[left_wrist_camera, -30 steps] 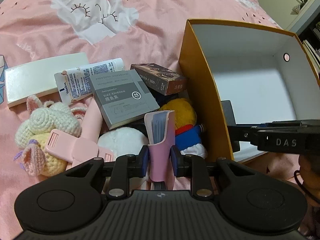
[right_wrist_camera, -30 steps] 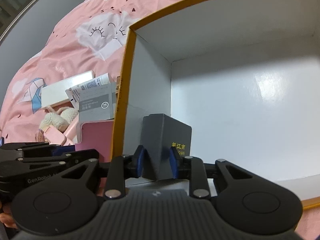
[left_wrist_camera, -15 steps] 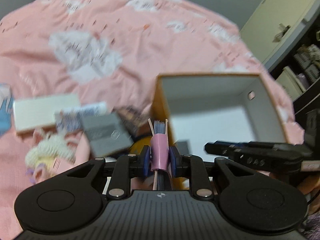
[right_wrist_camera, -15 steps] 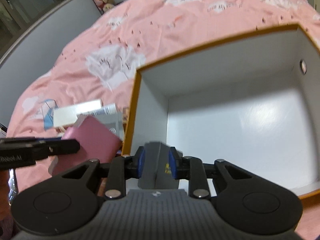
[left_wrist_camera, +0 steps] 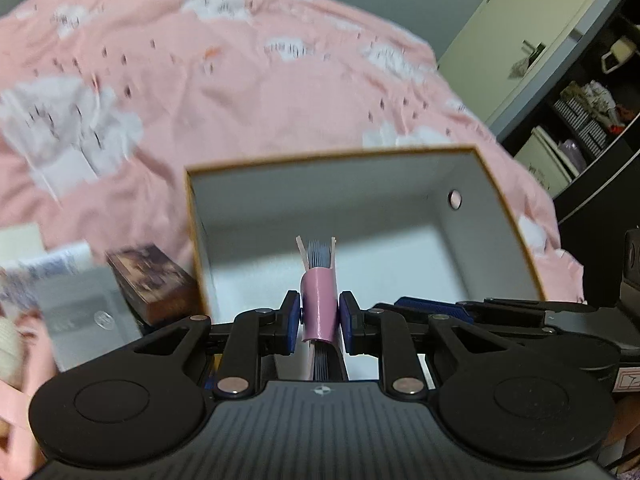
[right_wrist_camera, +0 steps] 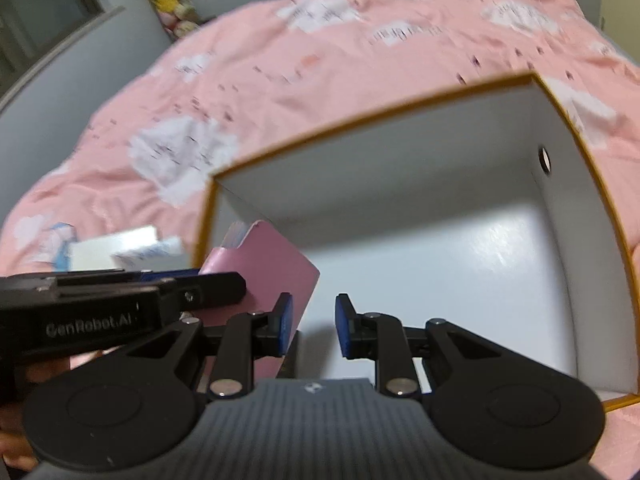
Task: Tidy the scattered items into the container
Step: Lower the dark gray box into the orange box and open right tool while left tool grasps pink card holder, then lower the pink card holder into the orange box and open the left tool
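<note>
- The left hand-held gripper (left_wrist_camera: 319, 315) pinches a pink card holder (left_wrist_camera: 318, 307) by its two flat sides, at about mid-length, with the holder standing on edge between the blue pads (left_wrist_camera: 292, 316).
- The holder looks light and thin. Its soft cover would flex under a hard squeeze, so a modest grip across the flat faces should do.
- A stack of cards (left_wrist_camera: 319, 252) sticks out of its open far end. They are probably loose and could slide out if the holder tips mouth-down, so it is better kept level or mouth-up.
- The right hand-held gripper (right_wrist_camera: 313, 330) has its pads a little apart with nothing between them. From its camera the pink holder shows just to the left, over the near left corner of the box.
- The box (left_wrist_camera: 494, 188), orange outside and white inside, lies just beyond both grippers on the pink bed (left_wrist_camera: 248, 92). Its floor looks bare and smooth, so a dropped holder may skid; its walls look like stiff cardboard.
- Left of the box, on the bed, a small brown carton (left_wrist_camera: 150, 276) touches the box wall. Beyond it are blurred grey and white packs that are too smeared to judge.
</note>
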Demonstrator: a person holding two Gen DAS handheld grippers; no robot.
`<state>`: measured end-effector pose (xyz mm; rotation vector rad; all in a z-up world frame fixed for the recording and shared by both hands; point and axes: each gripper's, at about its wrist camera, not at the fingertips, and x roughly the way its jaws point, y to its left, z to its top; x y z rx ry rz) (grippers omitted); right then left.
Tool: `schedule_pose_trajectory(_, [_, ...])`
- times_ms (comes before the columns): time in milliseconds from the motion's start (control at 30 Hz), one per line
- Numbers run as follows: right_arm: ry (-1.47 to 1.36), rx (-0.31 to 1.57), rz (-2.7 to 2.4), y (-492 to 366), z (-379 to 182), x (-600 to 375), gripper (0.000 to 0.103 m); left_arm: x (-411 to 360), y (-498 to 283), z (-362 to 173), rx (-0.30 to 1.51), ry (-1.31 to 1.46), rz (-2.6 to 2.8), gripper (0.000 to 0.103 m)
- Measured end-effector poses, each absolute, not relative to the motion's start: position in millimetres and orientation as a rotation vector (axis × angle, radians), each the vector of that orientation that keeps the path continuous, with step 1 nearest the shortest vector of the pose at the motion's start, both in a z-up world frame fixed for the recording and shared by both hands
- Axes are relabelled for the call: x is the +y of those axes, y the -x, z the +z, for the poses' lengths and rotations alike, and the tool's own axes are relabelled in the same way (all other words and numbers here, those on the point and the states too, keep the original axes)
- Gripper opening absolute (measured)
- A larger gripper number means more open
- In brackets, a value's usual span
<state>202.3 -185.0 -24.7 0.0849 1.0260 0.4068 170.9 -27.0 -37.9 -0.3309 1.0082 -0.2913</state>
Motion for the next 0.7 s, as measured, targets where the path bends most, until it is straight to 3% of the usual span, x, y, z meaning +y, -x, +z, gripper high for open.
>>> schedule_pose_trajectory(400, [-0.121,1.194,0.391,-221.2,-73.2,-195.6,0.022,-43.0,-171.0,-76.2,1.178,0.275,-0.268,0.024])
schedule_pose_trajectory(700, [-0.107,1.243,0.411,-226.2,-85.5,-179.4,0.021,-32.7,-152.1,-55.4,1.148,0.233,-0.301,0.029])
